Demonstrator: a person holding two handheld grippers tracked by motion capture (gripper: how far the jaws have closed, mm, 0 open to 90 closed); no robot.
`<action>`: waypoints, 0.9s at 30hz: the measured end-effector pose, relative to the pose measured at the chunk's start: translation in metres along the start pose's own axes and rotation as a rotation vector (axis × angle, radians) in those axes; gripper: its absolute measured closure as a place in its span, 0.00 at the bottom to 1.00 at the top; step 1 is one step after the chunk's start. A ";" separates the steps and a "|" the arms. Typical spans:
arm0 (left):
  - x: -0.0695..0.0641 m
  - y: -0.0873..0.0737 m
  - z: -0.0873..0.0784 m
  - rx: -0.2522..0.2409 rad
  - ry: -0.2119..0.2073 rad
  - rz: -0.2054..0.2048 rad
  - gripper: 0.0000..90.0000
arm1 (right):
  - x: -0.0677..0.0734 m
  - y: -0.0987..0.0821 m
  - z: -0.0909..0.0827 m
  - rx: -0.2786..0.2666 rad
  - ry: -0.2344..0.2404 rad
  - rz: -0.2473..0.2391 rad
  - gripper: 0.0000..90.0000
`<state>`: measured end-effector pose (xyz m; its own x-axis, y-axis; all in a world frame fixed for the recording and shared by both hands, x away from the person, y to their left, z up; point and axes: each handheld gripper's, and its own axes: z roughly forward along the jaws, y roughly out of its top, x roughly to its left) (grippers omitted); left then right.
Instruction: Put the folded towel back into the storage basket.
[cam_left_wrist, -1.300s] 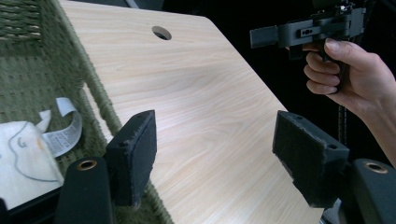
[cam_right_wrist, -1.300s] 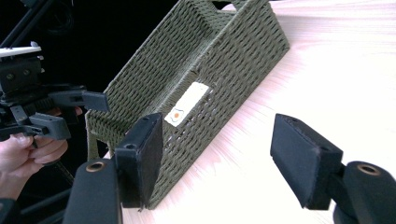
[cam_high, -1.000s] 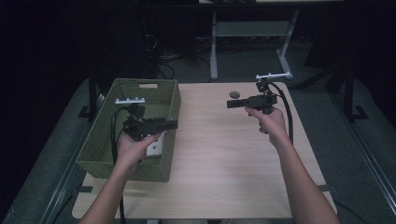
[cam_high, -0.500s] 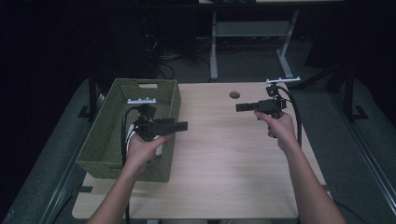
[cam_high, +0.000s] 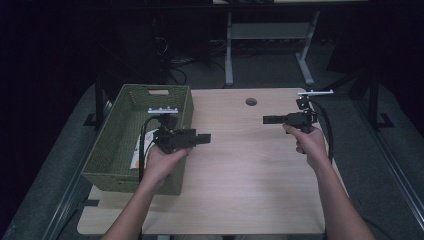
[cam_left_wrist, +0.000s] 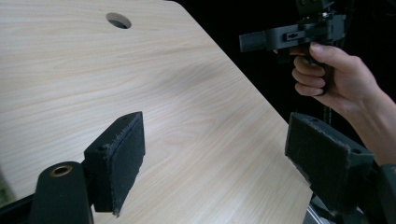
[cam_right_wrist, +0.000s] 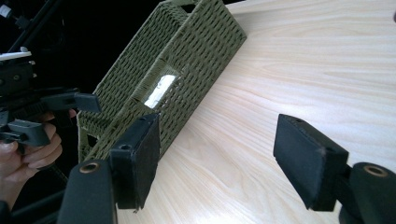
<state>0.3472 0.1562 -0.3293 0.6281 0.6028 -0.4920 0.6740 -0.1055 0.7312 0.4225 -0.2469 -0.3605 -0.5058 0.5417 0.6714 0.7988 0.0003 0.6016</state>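
Since the green woven basket stands at the left edge of the table, with its left wall right along that edge, it could be pushed towards the drop by a careless knock from the left gripper. That gripper is held just past the basket's right wall, over the bare wood. The cable trailing from it hangs over the basket's inside and might be caught on the rim if the hand is swung away quickly. A further risk is judged to lie in the flat packet on the basket floor: it lies low against the bottom near the right wall, so a shallow grab could slide off it or close on the weave instead. The basket is seen as a long, open-topped box of olive-green plaited cord with sloping walls and a handle slot cut in the far end. The packet is white with an orange patch, and its print cannot be read. The left gripper's jaws have just been opening and are spread wide, with nothing between them. The right gripper is held well apart near the far right corner, level and pointing towards the basket; its jaws are also spread and empty. A round hole is set in the wood near the middle of the far edge.
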 end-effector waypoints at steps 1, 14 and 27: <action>-0.001 0.000 0.002 0.001 -0.003 0.001 0.22 | -0.002 -0.002 -0.001 -0.002 -0.002 -0.002 0.35; -0.016 -0.002 0.023 0.016 -0.033 0.021 0.22 | -0.015 -0.014 -0.020 -0.017 -0.021 0.021 0.35; -0.038 -0.009 0.046 0.050 -0.067 0.057 0.22 | -0.026 -0.034 -0.039 -0.031 -0.044 0.043 0.34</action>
<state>0.3351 0.0979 -0.3395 0.6894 0.5404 -0.4824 0.6541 -0.1783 0.7351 0.3957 -0.2941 -0.3811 -0.4556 0.5772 0.6777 0.8088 -0.0497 0.5860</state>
